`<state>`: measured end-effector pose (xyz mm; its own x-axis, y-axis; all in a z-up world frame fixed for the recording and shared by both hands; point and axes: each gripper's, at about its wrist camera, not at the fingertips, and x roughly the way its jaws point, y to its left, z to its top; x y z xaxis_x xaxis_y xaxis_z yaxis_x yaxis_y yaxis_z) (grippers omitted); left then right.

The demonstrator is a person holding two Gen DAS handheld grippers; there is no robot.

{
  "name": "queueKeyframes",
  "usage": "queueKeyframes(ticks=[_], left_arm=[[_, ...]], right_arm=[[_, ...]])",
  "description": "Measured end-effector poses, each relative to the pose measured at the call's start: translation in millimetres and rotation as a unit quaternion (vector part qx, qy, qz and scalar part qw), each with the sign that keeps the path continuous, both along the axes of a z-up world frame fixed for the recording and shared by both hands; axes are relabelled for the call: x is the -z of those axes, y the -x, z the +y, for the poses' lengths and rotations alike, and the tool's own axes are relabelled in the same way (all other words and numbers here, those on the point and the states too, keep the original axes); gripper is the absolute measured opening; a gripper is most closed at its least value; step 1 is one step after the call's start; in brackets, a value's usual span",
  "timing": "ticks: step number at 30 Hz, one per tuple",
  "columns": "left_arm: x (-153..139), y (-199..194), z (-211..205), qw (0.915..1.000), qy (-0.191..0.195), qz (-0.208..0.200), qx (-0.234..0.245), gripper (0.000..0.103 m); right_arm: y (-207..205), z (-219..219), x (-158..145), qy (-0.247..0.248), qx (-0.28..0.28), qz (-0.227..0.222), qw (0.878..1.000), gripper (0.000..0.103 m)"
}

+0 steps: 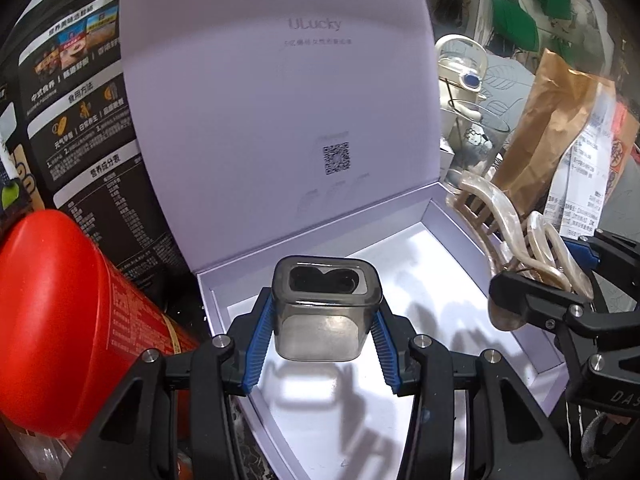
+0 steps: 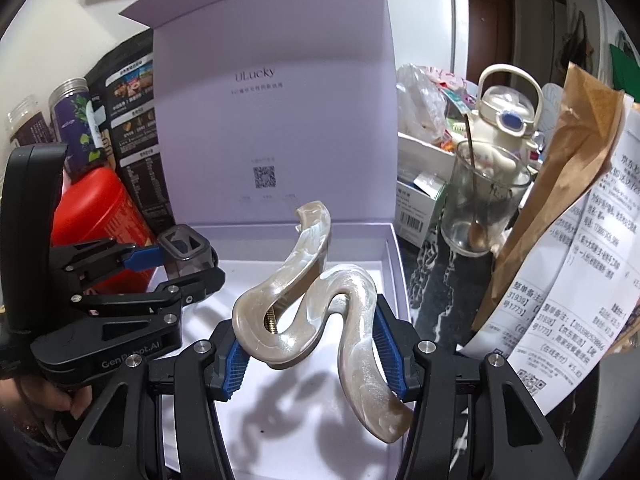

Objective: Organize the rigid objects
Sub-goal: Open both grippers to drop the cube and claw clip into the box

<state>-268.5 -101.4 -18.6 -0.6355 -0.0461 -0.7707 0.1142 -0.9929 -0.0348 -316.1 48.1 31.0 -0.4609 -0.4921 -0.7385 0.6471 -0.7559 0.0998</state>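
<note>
My left tool [image 1: 324, 340] pinches the grey case [image 1: 323, 312] above the box [image 1: 452, 216], its opening facing the raised lid [image 1: 280, 92]. My right tool [image 2: 312, 354] pinches the hair clip [image 2: 320, 308] over the box, its long axis running toward the lid.

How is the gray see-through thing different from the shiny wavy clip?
The gray case is boxy and smoky see-through; the hair clip is curvy, pearly cream and solid. The left gripper holds the case, the right gripper the clip. Both hang above the open box.
</note>
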Motion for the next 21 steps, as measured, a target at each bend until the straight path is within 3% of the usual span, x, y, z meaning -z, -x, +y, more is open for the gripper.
queueKeyframes(ticks=[5,8,15,21], left_arm=[[-3.2,-0.9,1.5,0.9999,0.012,0.009,-0.001,0.046],[-4.3,0.0,6.0,0.9999,0.013,0.006,0.003,0.046],[-2.4,2.9,11.8,0.9998,-0.004,-0.018,0.010,0.046],[-8.2,-7.2,14.4,0.9998,0.011,-0.017,0.004,0.046]], right_arm=[[1.1,5.0,0.7,-0.005,0.011,-0.001,1.000,0.058],[-0.5,8.8,-3.1,-0.003,0.016,0.003,1.000,0.066],[-4.4,20.1,-14.6,-0.001,0.032,0.010,0.999,0.070],[-8.7,30.8,-20.3,-0.002,0.043,0.012,0.999,0.070]])
